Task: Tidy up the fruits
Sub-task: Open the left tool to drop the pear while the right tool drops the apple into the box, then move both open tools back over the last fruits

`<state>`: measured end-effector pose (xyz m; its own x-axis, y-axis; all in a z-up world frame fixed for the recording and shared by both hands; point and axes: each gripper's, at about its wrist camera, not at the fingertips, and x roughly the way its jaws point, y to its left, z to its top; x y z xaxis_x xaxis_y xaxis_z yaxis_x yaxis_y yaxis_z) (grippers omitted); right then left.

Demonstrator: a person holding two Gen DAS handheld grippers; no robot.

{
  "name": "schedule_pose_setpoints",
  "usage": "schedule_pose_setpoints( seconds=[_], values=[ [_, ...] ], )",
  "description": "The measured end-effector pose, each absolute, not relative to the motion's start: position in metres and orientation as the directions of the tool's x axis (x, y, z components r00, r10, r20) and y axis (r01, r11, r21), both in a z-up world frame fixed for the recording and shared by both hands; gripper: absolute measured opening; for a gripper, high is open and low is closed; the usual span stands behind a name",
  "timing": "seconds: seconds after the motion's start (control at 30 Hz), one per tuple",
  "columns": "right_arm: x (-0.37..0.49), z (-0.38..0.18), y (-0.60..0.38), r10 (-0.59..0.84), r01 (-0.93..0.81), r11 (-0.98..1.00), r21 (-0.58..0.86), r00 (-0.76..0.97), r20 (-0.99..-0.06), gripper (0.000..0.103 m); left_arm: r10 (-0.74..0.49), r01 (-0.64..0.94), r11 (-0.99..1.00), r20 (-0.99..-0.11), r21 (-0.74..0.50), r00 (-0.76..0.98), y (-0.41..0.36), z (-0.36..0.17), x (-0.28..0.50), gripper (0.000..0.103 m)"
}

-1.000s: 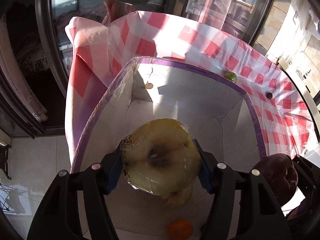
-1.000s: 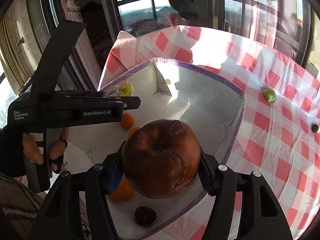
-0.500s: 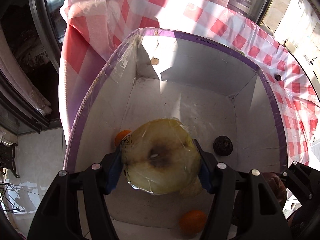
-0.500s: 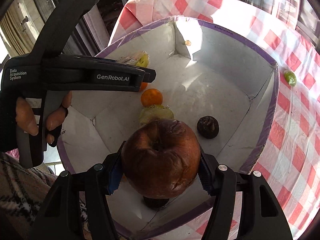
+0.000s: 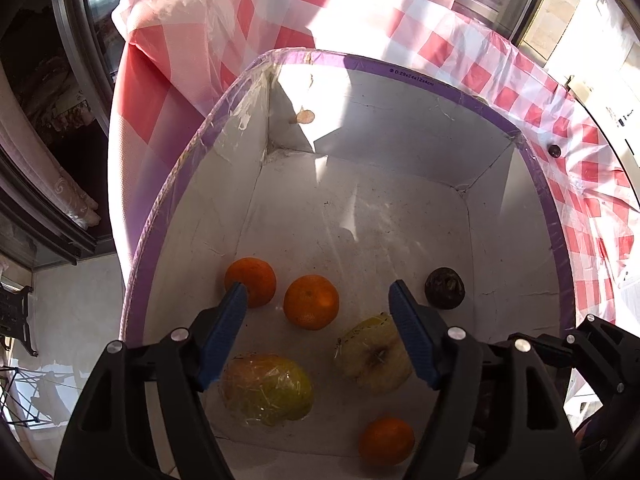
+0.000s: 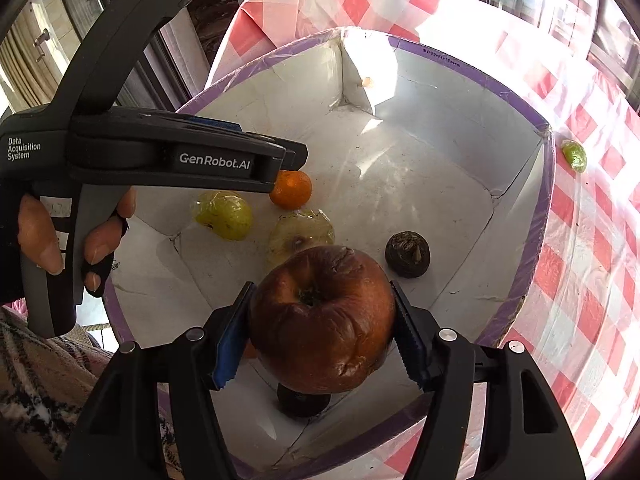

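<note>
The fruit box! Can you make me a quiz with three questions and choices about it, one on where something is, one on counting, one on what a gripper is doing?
1. Where does the small green fruit lie?
A. In the box
B. On the checked cloth outside the box
C. In the left gripper

2. How many oranges show in the left wrist view?
A. One
B. Three
C. Five

3. What is between the right gripper's fingers?
A. A brown apple
B. An orange
C. Nothing

Answers:
1. B: the green fruit lies on the checked cloth, past the purple rim of the box.
2. B: the oranges are two side by side and one nearer the camera.
3. A: the brown apple sits between the right gripper pads, whose jaws are opening; the left gripper, also opening, has nothing between its fingers.
</note>
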<state>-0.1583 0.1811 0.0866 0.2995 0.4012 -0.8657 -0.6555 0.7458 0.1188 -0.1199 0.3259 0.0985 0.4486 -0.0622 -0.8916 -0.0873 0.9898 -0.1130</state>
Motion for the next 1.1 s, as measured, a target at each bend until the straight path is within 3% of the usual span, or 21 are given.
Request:
schedule_pose_setpoints(
  seconds=[0.07, 0.57, 0.73, 0.93, 1.03, 1.1],
  values=[
    [-0.157, 0.087, 0.179, 0.405, -0.648, 0.751, 0.126, 0.301, -0.863, 0.068, -0.068, -0.081, 0.990, -0.892, -0.116, 0.447, 0.325, 0.098, -0.119, 0.080],
    [-0.160, 0.097, 0.172, 0.467, -0.631, 0.758, 0.165, 0.348, -0.813, 0.070, -0.056, -0.095, 0.989, -0.888, -0.112, 0.457, 0.324, 0.099, -0.123, 0.081],
    [-0.159, 0.107, 0.144, 0.484, -0.535, 0.816, 0.218, 0.428, -0.764, 0.070, 0.000, -0.174, 0.979, -0.851, -0.107, 0.524, 0.335, 0.111, -0.131, 0.093],
    [-0.161, 0.115, 0.109, 0.549, -0.467, 0.817, 0.338, 0.451, -0.703, 0.070, 0.072, -0.240, 0.968, -0.828, -0.077, 0.556, 0.339, 0.121, -0.134, 0.094],
    [-0.162, 0.123, 0.090, 0.514, -0.408, 0.849, 0.336, 0.492, -0.702, 0.079, 0.124, -0.256, 0.966, -0.792, -0.042, 0.597, 0.334, 0.131, -0.135, 0.094],
    [-0.160, 0.122, 0.070, 0.462, -0.328, 0.885, 0.331, 0.521, -0.718, 0.079, 0.154, -0.268, 0.963, -0.762, -0.027, 0.629, 0.328, 0.141, -0.135, 0.097]
  ],
)
